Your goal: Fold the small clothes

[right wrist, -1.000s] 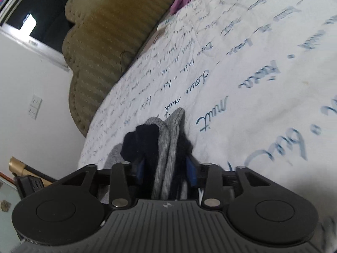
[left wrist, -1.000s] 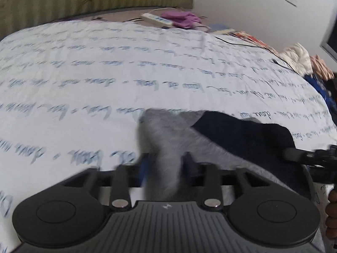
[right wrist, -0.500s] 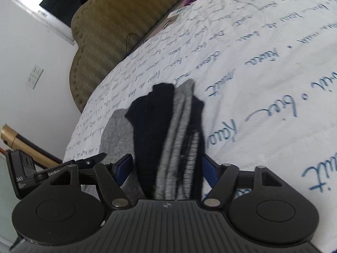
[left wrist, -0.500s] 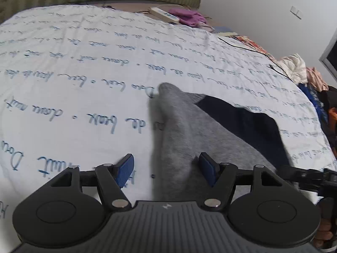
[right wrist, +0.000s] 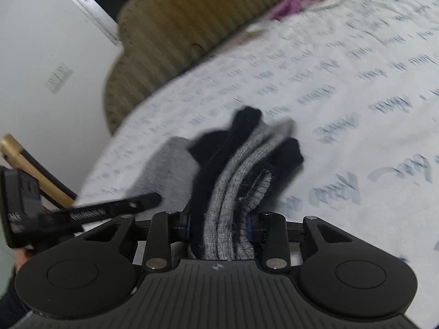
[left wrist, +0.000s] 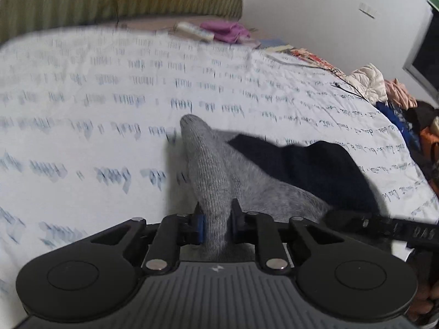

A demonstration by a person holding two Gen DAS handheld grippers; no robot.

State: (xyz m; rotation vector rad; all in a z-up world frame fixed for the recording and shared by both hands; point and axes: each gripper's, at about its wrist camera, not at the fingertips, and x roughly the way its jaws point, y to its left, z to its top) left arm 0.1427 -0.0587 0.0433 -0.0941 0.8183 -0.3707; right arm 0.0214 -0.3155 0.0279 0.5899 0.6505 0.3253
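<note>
The left gripper [left wrist: 215,218] pinches the near end of the grey sock [left wrist: 208,170], which stretches far away, while the right gripper [right wrist: 219,223] squeezes the sock bundle [right wrist: 238,170].

A white bedspread [left wrist: 82,115] printed with blue script covers the bed. Behind it stands a ribbed olive headboard [left wrist: 109,2]. A purple cloth [left wrist: 225,30] lies by it; piled clothes [left wrist: 384,87] sit at the right edge.

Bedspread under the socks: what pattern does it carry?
White bedspread with rows of blue handwritten-style script, clearest in the right wrist view.
</note>
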